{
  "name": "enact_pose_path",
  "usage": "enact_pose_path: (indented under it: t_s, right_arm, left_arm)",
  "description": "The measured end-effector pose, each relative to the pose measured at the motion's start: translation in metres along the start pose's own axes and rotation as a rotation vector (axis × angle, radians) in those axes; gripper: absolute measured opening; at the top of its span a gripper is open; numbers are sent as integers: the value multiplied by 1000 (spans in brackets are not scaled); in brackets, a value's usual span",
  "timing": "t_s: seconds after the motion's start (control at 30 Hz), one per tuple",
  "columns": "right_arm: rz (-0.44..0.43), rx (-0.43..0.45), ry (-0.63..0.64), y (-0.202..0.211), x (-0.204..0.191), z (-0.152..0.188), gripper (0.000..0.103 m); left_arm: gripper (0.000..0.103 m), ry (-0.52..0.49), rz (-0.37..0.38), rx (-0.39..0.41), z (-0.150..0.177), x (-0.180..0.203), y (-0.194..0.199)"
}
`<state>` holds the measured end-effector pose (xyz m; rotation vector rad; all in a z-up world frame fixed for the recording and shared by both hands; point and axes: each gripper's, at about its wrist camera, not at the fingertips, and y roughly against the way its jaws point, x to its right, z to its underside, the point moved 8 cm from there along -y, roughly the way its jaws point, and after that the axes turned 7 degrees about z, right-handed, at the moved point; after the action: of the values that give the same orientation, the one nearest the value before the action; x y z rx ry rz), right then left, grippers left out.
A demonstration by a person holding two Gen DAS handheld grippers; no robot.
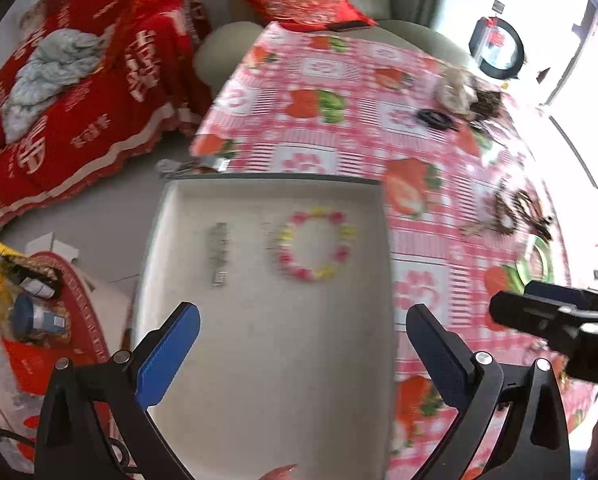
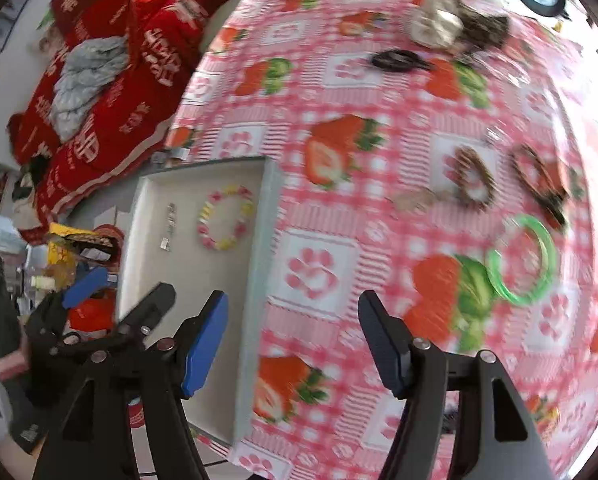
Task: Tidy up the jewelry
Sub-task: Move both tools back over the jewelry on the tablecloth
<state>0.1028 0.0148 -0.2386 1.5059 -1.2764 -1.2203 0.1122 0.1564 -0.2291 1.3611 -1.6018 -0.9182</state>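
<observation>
A: L gripper (image 1: pixel 303 344), what's it doing?

B: Hanging over the tray (image 1: pixel 267 360), fingers spread wide, nothing btwn them. Pointing steeply down.

A: And the R gripper (image 2: pixel 293 340)?

B: Fingers standing apart too, not gripping anything. It's sitting over the worktop (image 2: pixel 379 200), just right of the tray's edge. Its black body is also showing at the right of the L view.

A: What's lying in the tray?

B: Two pcs, side by side, not touching. A bead bracelet (image 1: pixel 315 246), pink/yellow/white, lying flat as a ring. Left of it a small silver clip (image 1: pixel 220 254), lying lengthwise. Both are sitting in the far half; the near half is showing bare white.

A: Rest of the jewelry?

B: Out on the strawberry cloth, well apart from the tray. A green bangle (image 2: pixel 523 260) is lying flat at the right. Above it two brown rings (image 2: pixel 473 180), blurred, can't tell exactly what they are. Farther back a black clip (image 2: pixel 399 60) and a blurred heap (image 2: pixel 451 24) of pale and dark stuff.

A: Anything touching the grippers?

B: No, both are hanging clear of everything.
</observation>
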Motion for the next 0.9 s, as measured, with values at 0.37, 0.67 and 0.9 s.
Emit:
enact_pose_path:
  t_s: [0.37, 0.67, 0.9]
  right_arm:
    - [93, 14, -175, 24, 95, 33, 84]
    - [133, 10, -236, 29, 156, 35, 84]
    - [155, 31, -245, 35, 196, 12, 84]
  left_arm:
    - [103, -152, 67, -58, 8, 85, -13]
    - [103, -131, 54, -70, -4, 118, -21]
    - [103, -61, 47, -110, -19, 134, -40]
